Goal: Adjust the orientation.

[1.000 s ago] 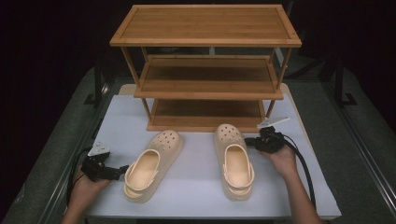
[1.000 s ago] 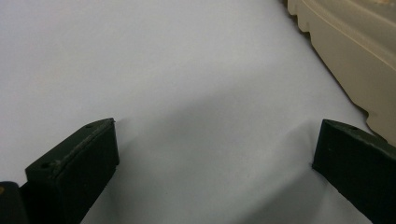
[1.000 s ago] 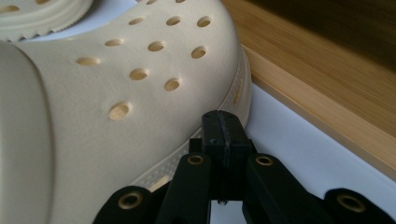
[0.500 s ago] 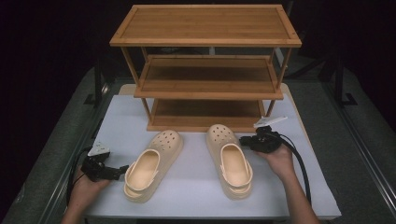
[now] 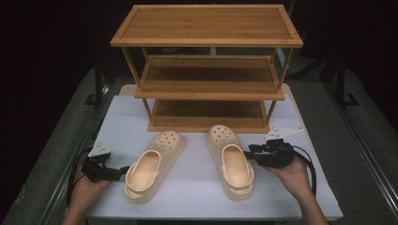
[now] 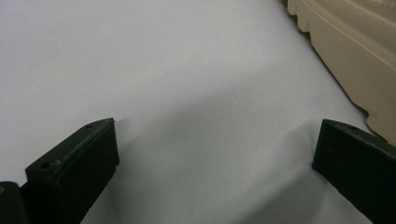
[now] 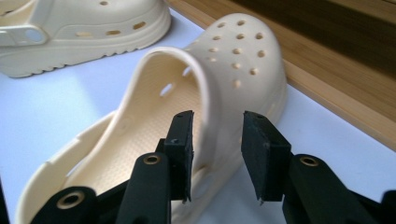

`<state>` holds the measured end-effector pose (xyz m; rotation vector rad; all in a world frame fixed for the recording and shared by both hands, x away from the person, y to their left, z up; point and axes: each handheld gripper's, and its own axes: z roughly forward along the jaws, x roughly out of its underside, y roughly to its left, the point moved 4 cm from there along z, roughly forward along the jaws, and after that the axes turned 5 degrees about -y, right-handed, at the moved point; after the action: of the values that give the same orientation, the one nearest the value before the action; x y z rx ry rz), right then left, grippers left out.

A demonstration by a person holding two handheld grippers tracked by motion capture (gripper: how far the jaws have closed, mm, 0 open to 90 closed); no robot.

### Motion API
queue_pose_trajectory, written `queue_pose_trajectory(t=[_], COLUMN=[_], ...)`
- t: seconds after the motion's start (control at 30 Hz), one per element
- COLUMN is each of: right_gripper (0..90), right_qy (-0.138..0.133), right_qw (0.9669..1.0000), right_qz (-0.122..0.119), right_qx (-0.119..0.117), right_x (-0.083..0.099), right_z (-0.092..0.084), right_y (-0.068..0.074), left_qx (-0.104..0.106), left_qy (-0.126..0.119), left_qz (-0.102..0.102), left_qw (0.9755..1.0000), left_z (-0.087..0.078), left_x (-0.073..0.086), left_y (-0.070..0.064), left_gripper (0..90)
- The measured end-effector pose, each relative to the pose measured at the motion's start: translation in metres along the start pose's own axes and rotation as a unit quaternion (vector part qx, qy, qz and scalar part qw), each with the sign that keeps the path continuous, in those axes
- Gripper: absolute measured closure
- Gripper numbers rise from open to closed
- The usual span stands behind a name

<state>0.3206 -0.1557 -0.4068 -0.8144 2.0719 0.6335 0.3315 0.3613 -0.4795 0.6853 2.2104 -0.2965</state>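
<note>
While the left gripper [image 5: 123,171] rests at the lower left of the high view on the white table [image 5: 197,197], its jaws stand spread wide with only bare tabletop between them, just beside the heel of the left clog [image 5: 152,165]. In the left gripper view that cream clog [image 6: 355,56] fills the upper right corner, close to the right-hand pad. Right of centre lies the right clog [image 5: 232,159], toe toward the wooden shelf rack [image 5: 206,70] at the top. At the lower right, the right gripper [image 5: 248,154] sits just off that clog's side; its jaws have just been opening and straddle the clog's side wall [image 7: 219,126], pads clear of it.
</note>
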Motion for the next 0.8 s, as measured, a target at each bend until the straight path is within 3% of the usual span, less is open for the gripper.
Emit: queue_pose_trajectory(t=[0.27,0.53,0.8], right_gripper=[61.9,79.2,82.0], right_qy=[0.007,0.006,-0.013], right_qw=[0.9999,0.9999,0.9994], right_qz=[0.011,-0.004,-0.008], right_qx=[0.005,0.014,0.032], right_x=[0.009,0.005,-0.001], right_z=[0.016,0.02,0.02], right_y=[0.002,0.005,0.006], left_qx=[0.001,0.001,0.001], left_qy=[0.002,0.002,0.002], left_qz=[0.002,0.002,0.001], left_qw=[1.0,1.0,1.0], left_z=[0.0,0.0,0.0], left_x=[0.0,0.0,0.0], left_y=[0.0,0.0,0.0], left_gripper=[0.0,0.0,0.0])
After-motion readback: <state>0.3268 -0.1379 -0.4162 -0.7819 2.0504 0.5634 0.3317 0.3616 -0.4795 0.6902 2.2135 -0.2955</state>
